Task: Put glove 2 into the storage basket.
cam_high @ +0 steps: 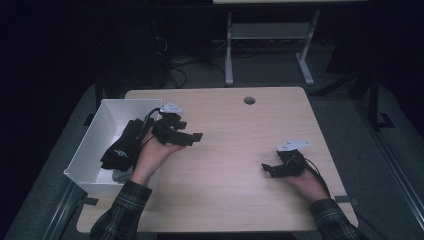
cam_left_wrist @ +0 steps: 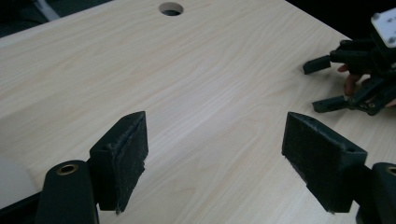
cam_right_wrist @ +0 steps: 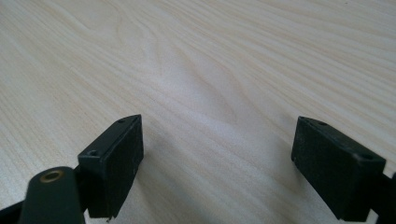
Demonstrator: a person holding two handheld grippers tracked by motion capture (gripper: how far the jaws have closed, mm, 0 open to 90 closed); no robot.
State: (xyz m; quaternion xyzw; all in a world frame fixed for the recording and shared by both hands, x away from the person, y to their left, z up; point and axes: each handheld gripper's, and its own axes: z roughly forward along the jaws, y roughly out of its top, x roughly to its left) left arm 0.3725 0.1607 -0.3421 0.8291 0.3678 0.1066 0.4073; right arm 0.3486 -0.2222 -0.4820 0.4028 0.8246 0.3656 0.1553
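High view: black cloth (cam_high: pixel 122 150) in bin (cam_high: pixel 95 140) beside left gripper (cam_high: pixel 192 138); both gripper views: jaws wide, empty, right gripper (cam_high: pixel 266 170) too.

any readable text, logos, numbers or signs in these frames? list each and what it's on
No text can be read.
Black garment in the white bin: a small white mark or logo, too small and blurred to read.
Left gripper, right gripper, wooden table: no lettering shows on any of them.
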